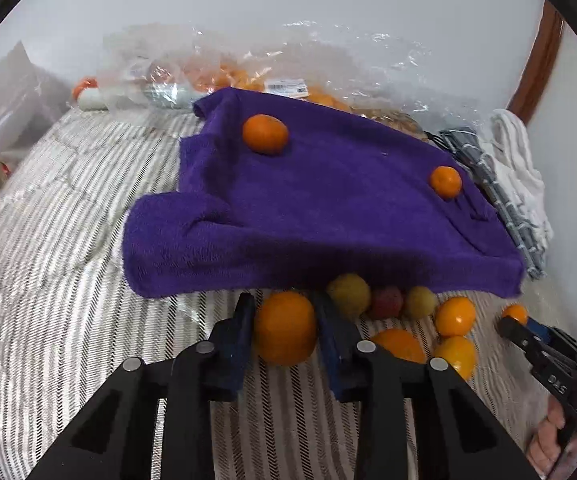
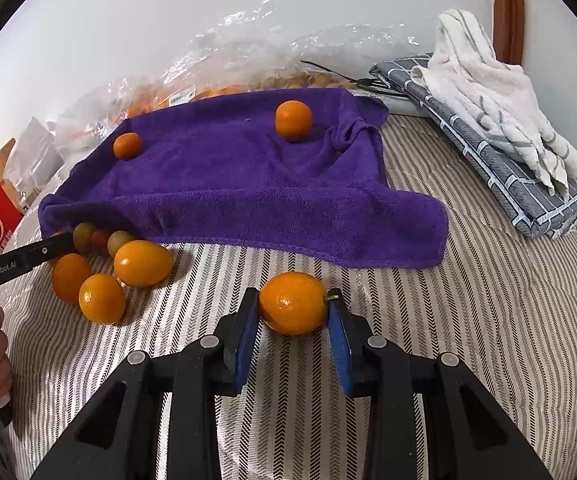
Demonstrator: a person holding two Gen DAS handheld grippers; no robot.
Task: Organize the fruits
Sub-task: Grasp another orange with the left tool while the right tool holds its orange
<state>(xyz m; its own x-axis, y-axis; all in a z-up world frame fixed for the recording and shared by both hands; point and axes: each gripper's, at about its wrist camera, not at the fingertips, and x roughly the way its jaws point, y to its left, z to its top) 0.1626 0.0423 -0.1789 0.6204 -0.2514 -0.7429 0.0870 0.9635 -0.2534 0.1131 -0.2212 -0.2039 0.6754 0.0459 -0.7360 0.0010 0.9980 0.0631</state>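
- Your left gripper (image 1: 284, 320) has its blue pads pressed on either side of an orange citrus fruit (image 1: 285, 328), near the front edge of the purple towel (image 1: 328, 216); the jaws are closed down to the fruit's width.
- Your right gripper (image 2: 293, 312) clamps a second orange fruit (image 2: 293, 303), stem end against the right pad, just in front of the towel's near hem, to the right of the loose pile.
- Both fruits are round and smooth-skinned. I judge that a quick lift or a twist of the wrist could let one squirt out from between the flat pads and roll across the striped bedcover (image 2: 468, 320).
- The left fruit sits close to the pile: 3 oranges (image 2: 142, 263) and 3 small greenish and reddish fruits (image 1: 348, 294) at the towel's edge. A sideways swing could knock them rolling.
- The towel's near edge is raised and overhangs the small fruits, so a low pass could catch it.
- 2 mandarins (image 1: 265, 134) already rest well apart on the towel, 1 far left, 1 far right. The soft cloth may let a newly placed fruit roll off the slope.
- No bowl or tray is visible. The only container is the clear plastic bag (image 2: 248, 56) at the far side behind the towel, with orange fruit showing through it; how many, I cannot tell.
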